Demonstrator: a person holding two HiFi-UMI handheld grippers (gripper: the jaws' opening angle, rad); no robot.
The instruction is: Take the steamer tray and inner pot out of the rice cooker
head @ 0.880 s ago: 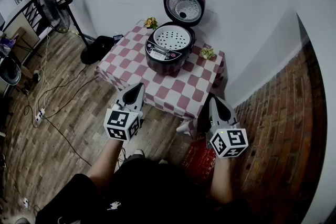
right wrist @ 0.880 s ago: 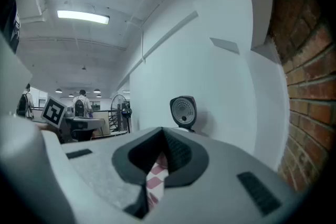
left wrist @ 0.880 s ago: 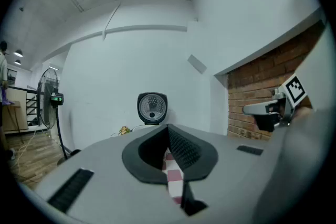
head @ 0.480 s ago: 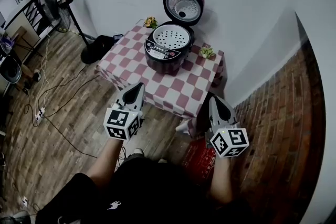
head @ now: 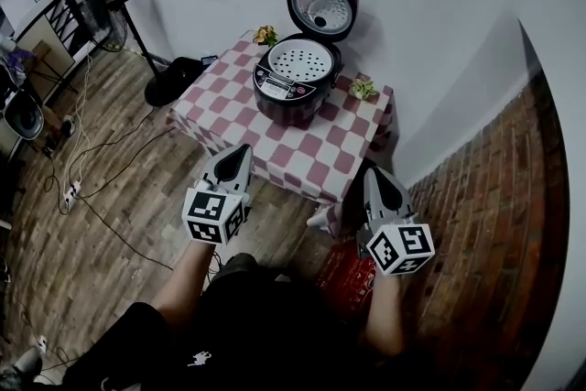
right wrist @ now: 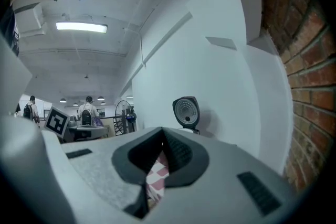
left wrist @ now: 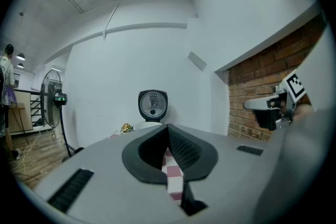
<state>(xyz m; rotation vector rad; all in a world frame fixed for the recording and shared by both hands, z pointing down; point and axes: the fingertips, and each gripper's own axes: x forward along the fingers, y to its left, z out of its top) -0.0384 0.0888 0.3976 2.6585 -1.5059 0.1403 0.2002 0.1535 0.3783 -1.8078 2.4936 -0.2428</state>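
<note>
A dark maroon rice cooker (head: 295, 82) stands on the checked table (head: 229, 110), its lid (head: 320, 6) raised upright. A white perforated steamer tray (head: 297, 62) fills its top, hiding the inner pot beneath. My left gripper (head: 240, 152) hovers short of the table's near edge, shut and empty. My right gripper (head: 371, 174) is level beside the near right corner, also shut and empty. In the left gripper view the raised lid (left wrist: 153, 105) shows above the shut gripper (left wrist: 168, 128); the right gripper view shows the same lid (right wrist: 186, 111) above its shut gripper (right wrist: 162, 135).
Two small potted plants (head: 265, 37) (head: 363, 90) flank the cooker on the table. A standing fan (head: 110, 0) and floor cables (head: 101, 188) lie to the left. A white wall is behind the table, a brick wall (head: 494, 224) to the right. People stand far off (right wrist: 88, 110).
The view has shifted slightly, so the table and cooker sit a little nearer and the floor to the left has slid. Both grippers keep their places and stay shut.
</note>
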